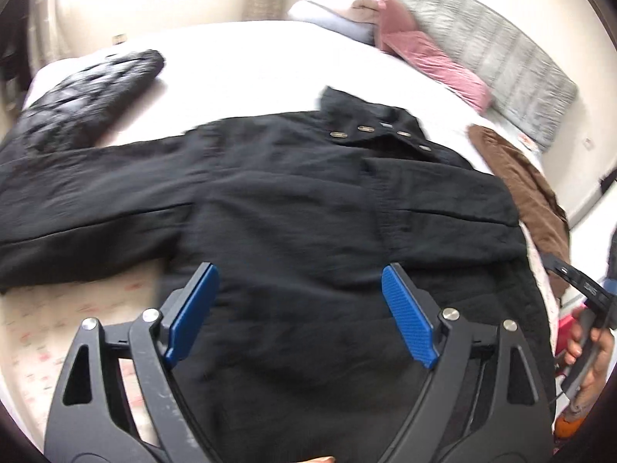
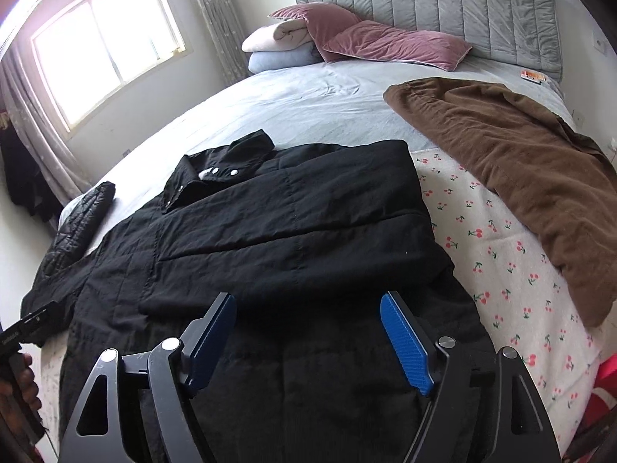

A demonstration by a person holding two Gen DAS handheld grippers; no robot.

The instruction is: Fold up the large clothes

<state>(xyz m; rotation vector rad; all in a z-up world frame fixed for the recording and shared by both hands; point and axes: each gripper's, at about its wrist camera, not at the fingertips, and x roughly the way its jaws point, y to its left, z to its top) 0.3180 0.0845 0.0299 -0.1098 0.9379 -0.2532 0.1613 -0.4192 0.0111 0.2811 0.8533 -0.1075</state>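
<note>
Black padded jacket (image 2: 270, 239) lies spread on the bed (image 2: 308, 100), collar w/ metal snaps (image 2: 216, 171) toward the headboard (image 2: 432, 11), one sleeve folded across the body, other sleeve out to my left (image 1: 77, 200). My right gripper (image 2: 308, 332) hangs over the jacket's lower part, blue pads (image 2: 405, 341) wide apart, nothing between them. My left gripper (image 1: 300, 308) is the same: jaws spread wide, over the hem area, holding nothing; left-cam pic is a bit blurred. Can't tell if either set of tips touches the fabric. Brown garment (image 2: 520, 177) lies to the right of the jacket, partly on a cherry-print blanket (image 2: 501, 254). A 2nd black quilted item (image 2: 85, 212) sits near the bed's far left edge. Pink pillow (image 2: 385, 44) + folded bedding (image 2: 277, 44) at the headboard.
</note>
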